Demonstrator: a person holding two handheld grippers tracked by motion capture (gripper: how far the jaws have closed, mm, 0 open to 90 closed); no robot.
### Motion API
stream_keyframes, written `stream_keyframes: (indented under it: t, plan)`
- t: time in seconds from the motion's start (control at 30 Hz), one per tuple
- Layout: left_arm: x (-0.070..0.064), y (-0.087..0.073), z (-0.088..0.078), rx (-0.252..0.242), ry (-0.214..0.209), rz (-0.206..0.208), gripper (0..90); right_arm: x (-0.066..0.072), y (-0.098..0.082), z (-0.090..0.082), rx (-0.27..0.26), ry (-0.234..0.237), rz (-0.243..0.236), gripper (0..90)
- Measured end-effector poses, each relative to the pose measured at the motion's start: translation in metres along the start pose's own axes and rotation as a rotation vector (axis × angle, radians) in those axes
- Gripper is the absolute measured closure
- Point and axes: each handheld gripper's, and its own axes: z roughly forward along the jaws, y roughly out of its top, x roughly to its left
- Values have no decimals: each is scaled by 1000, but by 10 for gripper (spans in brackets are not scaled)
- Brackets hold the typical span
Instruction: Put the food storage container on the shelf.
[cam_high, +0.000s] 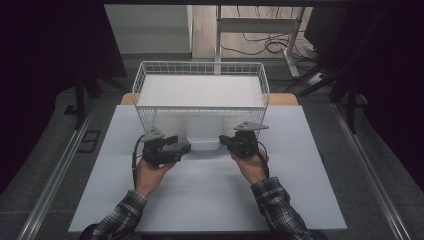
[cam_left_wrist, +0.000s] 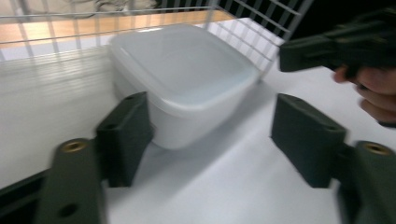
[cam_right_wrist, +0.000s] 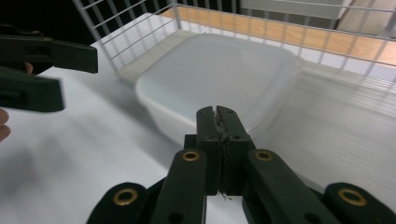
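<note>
A white sheet (cam_high: 210, 200) covers the tabletop, and at its far edge a strip of bare wood (cam_high: 283, 99) peeks out. Beyond the table there's a pale desk frame (cam_high: 260, 25) standing on the floor, with dark cables (cam_high: 260, 46) looping under it to the right. Metal rails (cam_high: 57, 172) run down both sides of the table, near to far.
</note>
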Motion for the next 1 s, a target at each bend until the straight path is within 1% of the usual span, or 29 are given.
stream_keyframes:
  t: [0.1,0.17,0.23,0.3,0.37,0.43,0.5,0.67,0.73,0.77,0.87,1.0]
  plan:
    - [-4,-9,-7,8,-14,30,177,8,-3,-1,6,9,-40,888]
    - [-7,-14,-12,18,4,41,138,13,-5,-2,4,21,-62,889]
    - [-10,-19,-16,28,14,39,95,17,-8,-4,8,32,-81,889]
    - [-14,-26,-22,39,33,40,79,20,-9,-4,13,31,-96,889]
    - [-18,-32,-26,54,58,53,57,22,-11,-4,11,40,-99,890]
    - [-23,-40,-31,68,91,84,40,24,-12,-3,14,48,-101,889]
    - [-27,-47,-35,82,109,105,26,25,-14,-2,20,54,-103,889]
    - [-34,-62,-42,93,111,134,18,28,-19,4,40,67,-106,889]
    - [-37,-66,-45,97,115,148,15,29,-20,7,47,72,-107,889]
    - [-39,-67,-46,104,117,162,15,30,-21,9,51,75,-110,889]
    - [-42,-70,-47,112,120,177,13,32,-23,13,65,83,-113,889]
    - [-43,-71,-49,108,128,189,13,33,-24,22,81,86,-116,889]
